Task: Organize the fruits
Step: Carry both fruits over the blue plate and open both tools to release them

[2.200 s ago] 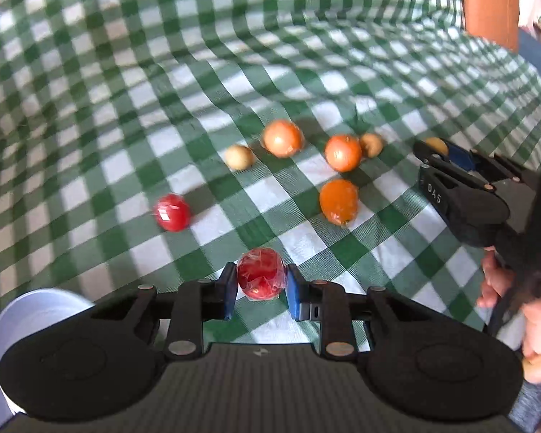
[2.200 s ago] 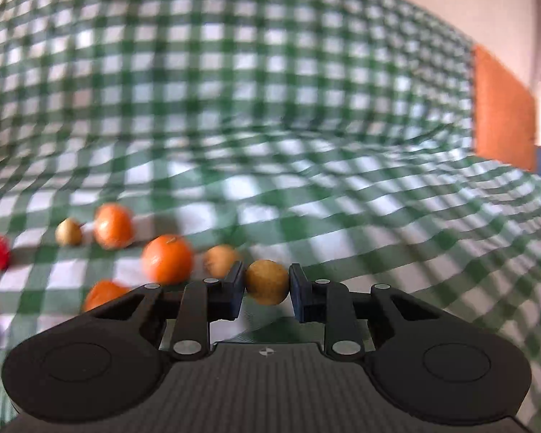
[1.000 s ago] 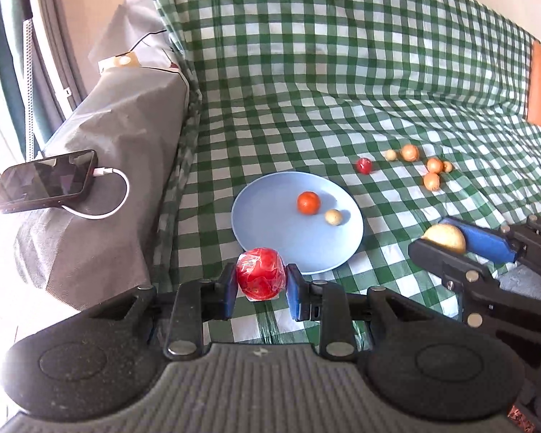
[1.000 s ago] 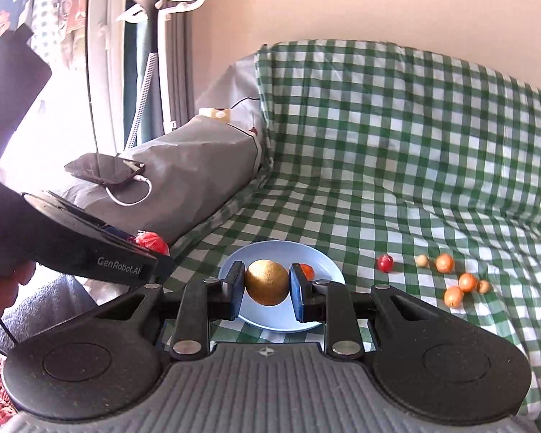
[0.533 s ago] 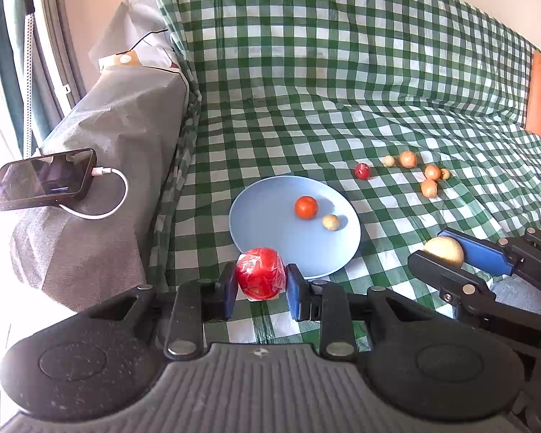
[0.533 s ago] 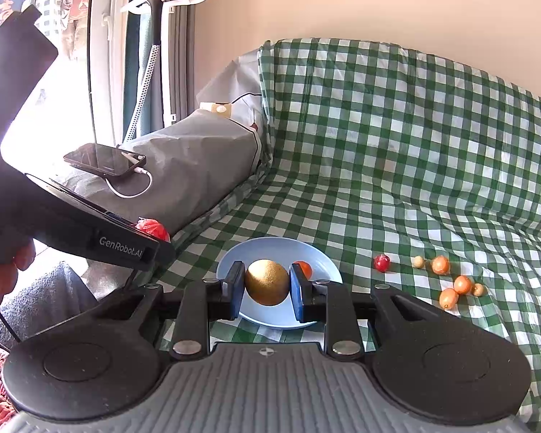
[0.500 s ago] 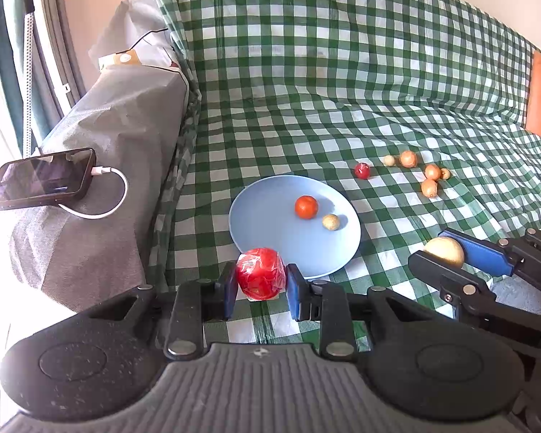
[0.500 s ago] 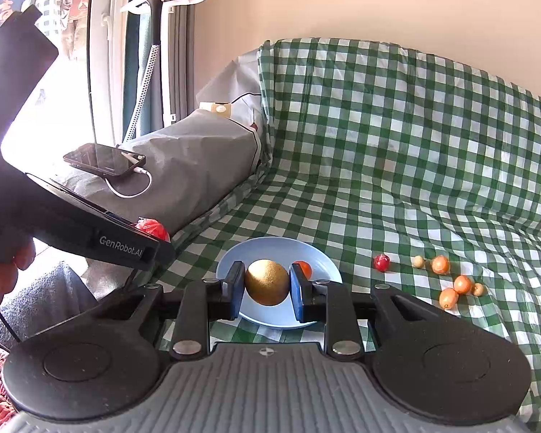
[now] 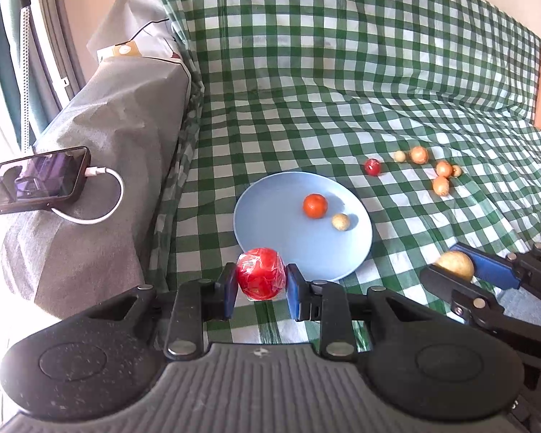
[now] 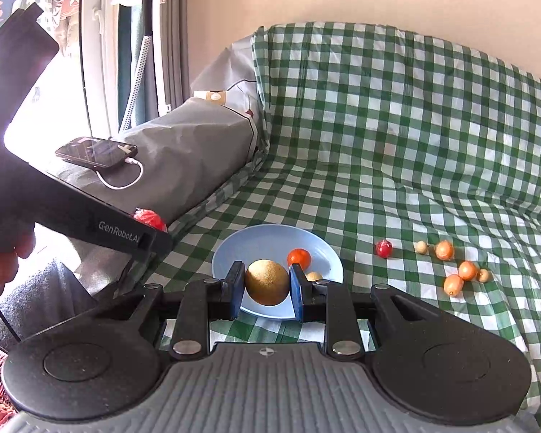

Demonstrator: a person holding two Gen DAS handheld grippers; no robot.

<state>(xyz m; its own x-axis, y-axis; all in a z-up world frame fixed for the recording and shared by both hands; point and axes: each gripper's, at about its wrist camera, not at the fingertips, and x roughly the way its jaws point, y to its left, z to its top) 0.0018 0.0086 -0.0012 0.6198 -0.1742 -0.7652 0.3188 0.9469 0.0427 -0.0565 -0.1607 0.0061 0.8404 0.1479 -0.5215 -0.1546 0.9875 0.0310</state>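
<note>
Carrying fruit to the blue plate (image 9: 270,195): left gripper (image 9: 260,284) pinching a red fruit (image 9: 260,278), right gripper (image 10: 266,291) pinching a tan fruit (image 10: 267,287); each should be lowered over bare plate before the grip is loosened.

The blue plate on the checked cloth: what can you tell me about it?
The blue plate is round, pale blue, smooth and shallow, lying flat on the green checked cloth. On it rest an orange-red fruit and a small tan fruit, close together but apart. Six more fruits lie on the cloth to its right.
</note>
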